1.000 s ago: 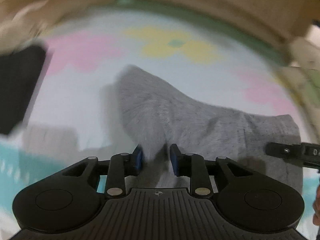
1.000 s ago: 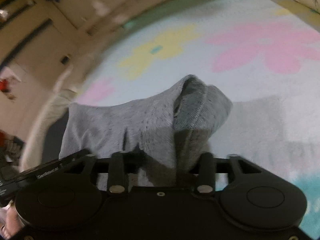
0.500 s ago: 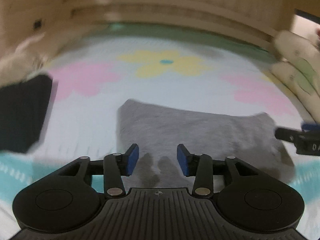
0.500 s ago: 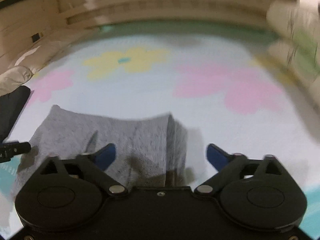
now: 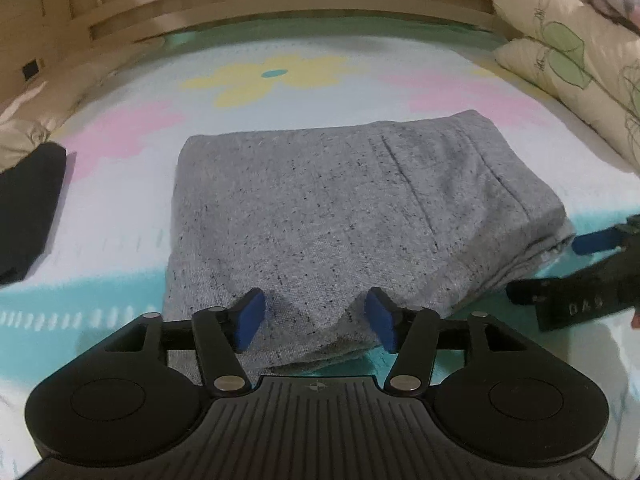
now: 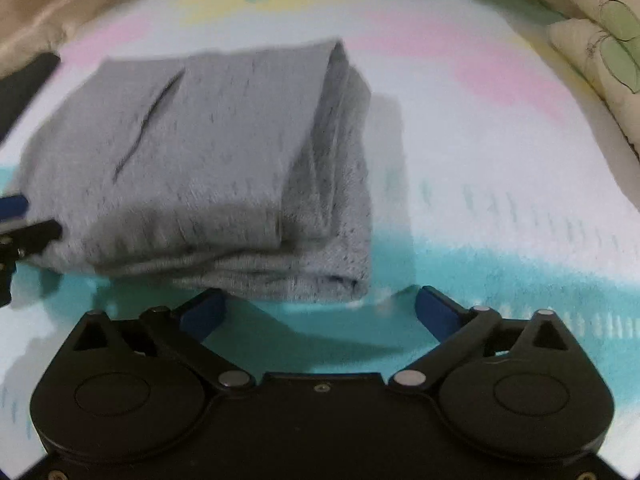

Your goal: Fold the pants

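Fingers point(image 5: 250, 322) apart, folded pants point(image 5: 340, 216), floral bedspread point(image 5: 276, 74)

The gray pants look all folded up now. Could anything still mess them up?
Maybe. The left gripper is open but its blue fingertips sit right at the gray pants, so pulling back carelessly might drag the top layer. On the right side the stacked edges look loose and could slump open. The right gripper seems clear of the cloth.
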`<state>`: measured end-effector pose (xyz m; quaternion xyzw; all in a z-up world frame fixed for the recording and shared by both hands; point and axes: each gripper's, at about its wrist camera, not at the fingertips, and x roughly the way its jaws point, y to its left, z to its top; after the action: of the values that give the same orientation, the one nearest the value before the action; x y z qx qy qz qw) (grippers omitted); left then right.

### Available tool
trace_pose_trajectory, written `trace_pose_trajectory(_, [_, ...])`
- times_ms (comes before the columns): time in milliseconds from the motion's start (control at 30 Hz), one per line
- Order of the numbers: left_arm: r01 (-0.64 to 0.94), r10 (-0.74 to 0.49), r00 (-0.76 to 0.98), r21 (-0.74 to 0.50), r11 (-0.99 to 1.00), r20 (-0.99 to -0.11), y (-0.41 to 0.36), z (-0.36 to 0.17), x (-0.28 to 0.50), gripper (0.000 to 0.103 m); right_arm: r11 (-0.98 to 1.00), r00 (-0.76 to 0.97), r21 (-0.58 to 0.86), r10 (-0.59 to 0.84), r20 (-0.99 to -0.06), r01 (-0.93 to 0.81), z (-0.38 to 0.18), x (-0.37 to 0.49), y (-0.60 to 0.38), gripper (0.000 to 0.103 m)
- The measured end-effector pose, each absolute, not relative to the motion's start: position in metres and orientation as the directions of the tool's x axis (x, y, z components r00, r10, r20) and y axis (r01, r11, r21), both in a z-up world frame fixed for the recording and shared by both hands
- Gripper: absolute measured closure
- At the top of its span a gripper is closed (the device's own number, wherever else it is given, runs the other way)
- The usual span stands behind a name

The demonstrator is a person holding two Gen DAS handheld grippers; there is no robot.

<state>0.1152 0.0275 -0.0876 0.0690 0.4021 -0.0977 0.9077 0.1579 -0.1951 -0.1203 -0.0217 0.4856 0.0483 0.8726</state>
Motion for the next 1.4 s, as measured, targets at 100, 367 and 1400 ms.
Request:
trace_pose_trajectory(100, [0.196,-0.111,0.659,0.028,0.98,-0.744,0.036,-0.091,0.118,0.029,0.992,0.537,-0.034,0.035,-0.843,-0.119,-0.121,0.153,-0.189,0.001])
trace_pose_trajectory(367, [0.168,-0.115,0.648,-0.006,0.986,-0.753,0.039,-0.092,0.123,0.018,0.999,0.57,-0.004,0.027,-0.821,-0.053,-0.128,0.135,-0.189,0.001])
trace_pose_trajectory(1400, [0.093,-0.009,0.743,0.09,0.992,-0.669,0.049,0.01,0.05,0.017,0.999,0.666,-0.002,-0.032,-0.745,0.046,0.01,0.051,-0.164,0.002])
